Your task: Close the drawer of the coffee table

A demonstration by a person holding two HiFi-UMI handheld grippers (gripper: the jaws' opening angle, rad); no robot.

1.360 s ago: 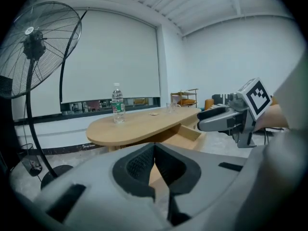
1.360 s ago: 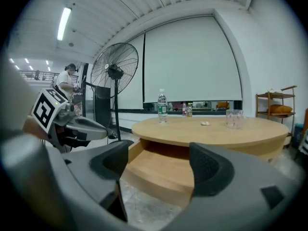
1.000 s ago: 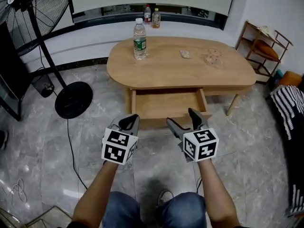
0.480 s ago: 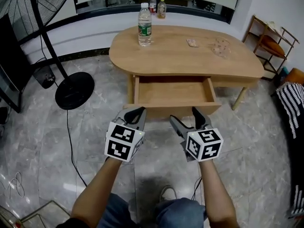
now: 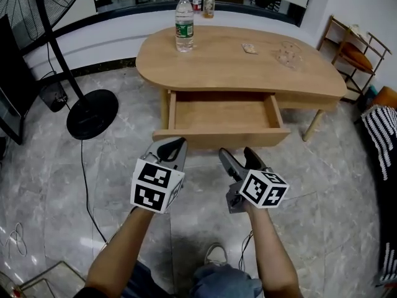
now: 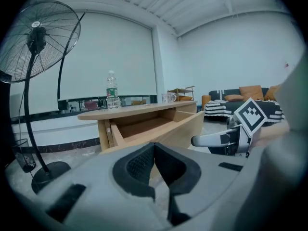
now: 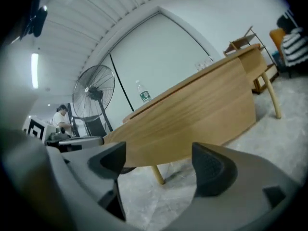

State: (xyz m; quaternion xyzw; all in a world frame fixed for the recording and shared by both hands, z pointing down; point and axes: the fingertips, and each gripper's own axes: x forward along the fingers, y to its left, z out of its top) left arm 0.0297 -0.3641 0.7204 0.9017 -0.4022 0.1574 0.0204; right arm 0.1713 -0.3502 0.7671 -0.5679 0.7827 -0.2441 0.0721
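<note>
1. Drawer (image 5: 220,113) stands open under our coffee table (image 5: 236,61) — nearer than a second ago.
2. Our right gripper (image 5: 237,154) has rolled, its jaws just opening, empty; left gripper (image 5: 177,144) jaws pressed together — both near the drawer front.

1. The oval wooden table (image 5: 236,70) stands on the floor, with one slanted leg (image 5: 312,126) showing at its right end.
2. A water bottle (image 5: 184,14) stands upright at the table's far left.
3. A small flat packet (image 5: 250,48) lies near the middle of the far edge, and a clear glass piece (image 5: 290,54) sits to its right, apart from it.
4. The drawer (image 5: 220,113) stands pulled out from the table's front.
5. The grey marbled floor (image 5: 56,179) carries a fan's round black base (image 5: 92,113), a thin black cable (image 5: 84,179) and a wooden rack (image 5: 347,48).
</note>
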